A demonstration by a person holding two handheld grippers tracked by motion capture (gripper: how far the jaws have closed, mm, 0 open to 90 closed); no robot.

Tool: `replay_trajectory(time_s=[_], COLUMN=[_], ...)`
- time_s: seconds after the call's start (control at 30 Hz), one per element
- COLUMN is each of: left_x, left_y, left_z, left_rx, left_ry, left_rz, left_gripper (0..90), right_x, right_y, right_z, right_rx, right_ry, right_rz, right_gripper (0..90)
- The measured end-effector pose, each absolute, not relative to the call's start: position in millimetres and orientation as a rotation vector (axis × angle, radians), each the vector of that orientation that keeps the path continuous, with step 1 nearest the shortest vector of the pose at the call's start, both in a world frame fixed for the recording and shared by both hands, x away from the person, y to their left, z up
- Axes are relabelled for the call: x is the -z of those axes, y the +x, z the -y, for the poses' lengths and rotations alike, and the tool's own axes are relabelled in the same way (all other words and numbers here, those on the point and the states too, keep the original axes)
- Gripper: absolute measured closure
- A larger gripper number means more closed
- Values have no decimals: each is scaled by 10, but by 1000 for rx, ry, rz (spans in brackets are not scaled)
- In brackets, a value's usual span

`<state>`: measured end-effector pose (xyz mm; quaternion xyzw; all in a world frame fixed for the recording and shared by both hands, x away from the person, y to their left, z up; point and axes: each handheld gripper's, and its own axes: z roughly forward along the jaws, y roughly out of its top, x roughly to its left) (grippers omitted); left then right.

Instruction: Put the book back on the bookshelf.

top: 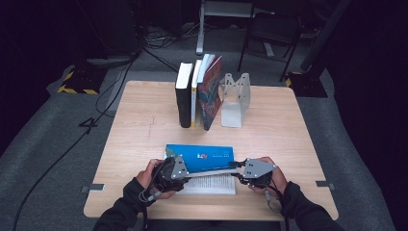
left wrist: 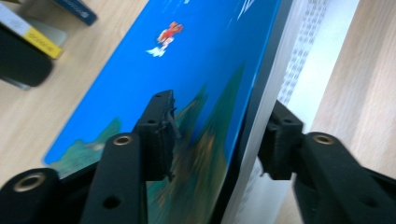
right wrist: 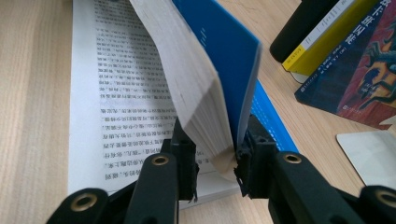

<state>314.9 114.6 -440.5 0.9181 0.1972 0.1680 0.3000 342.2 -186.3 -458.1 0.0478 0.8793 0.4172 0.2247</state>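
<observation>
On the pale wooden table [top: 144, 120], near edge, your open blue-covered paperback [top: 204, 159] runs left to right; free tabletop lies between it and the far standing books [top: 199, 91]. Your right gripper [top: 242, 172] pinches the lifted page block with cover; your left gripper [top: 179, 169] straddles them at a middling gap, pads barely clear.

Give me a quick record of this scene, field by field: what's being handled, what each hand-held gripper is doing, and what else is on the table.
item in hand: blue book, lying open on the table, printed page showing
left hand-held gripper: jaws astride the raised blue cover and page block at one end; grip cannot be told
right hand-held gripper: jaws shut on the lifted page block and cover at the other end
behind: row of upright books held by a metal bookend
</observation>
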Motion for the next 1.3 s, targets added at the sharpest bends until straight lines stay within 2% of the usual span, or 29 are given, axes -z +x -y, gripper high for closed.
replay_trajectory(time_s=[0.13, 0.3, 0.43, 0.47, 0.53, 0.6, 0.67, 0.77, 0.9, 0.97, 1.17, 1.3], left_x=[4451, 4556, 4606, 4604, 4601, 4589, 4580, 4555, 4494, 4448, 4403, 4456], left_y=[3107, 3108, 3131, 3127, 3113, 3115, 3133, 3162, 3213, 3224, 3330, 3275], left_z=[-992, -849, -851, -849, -837, -842, -873, -911, -948, -943, -999, -881], left_rx=[-433, -488, -516, -518, -525, -516, -489, -456, -449, -501, -467, -525], left_ry=[2405, 2381, 2364, 2376, 2388, 2386, 2365, 2345, 2354, 2364, 2347, 2347], left_rz=[-574, -630, -617, -619, -629, -638, -650, -658, -625, -620, -634, -680], left_gripper=[440, 439, 572, 588, 606, 613, 625, 666, 686, 663, 617, 583], right_x=[4567, 4565, 4582, 4596, 4635, 4650, 4678, 4716, 4685, 4668, 4606, 4575], right_y=[3389, 3361, 3375, 3408, 3483, 3515, 3548, 3626, 3615, 3577, 3512, 3500], right_z=[1835, 1808, 1809, 1824, 1857, 1868, 1882, 1896, 1877, 1852, 1779, 1755], right_rx=[-1149, -1150, -1181, -1205, -1222, -1212, -1191, -1203, -1200, -1174, -1122, -1097], right_ry=[150, 139, 143, 152, 202, 224, 240, 251, 225, 214, 249, 258], right_rz=[-2419, -2426, -2435, -2446, -2465, -2471, -2468, -2452, -2412, -2396, -2327, -2328], right_gripper=[701, 693, 644, 622, 489, 484, 499, 607, 646, 670, 688, 686])
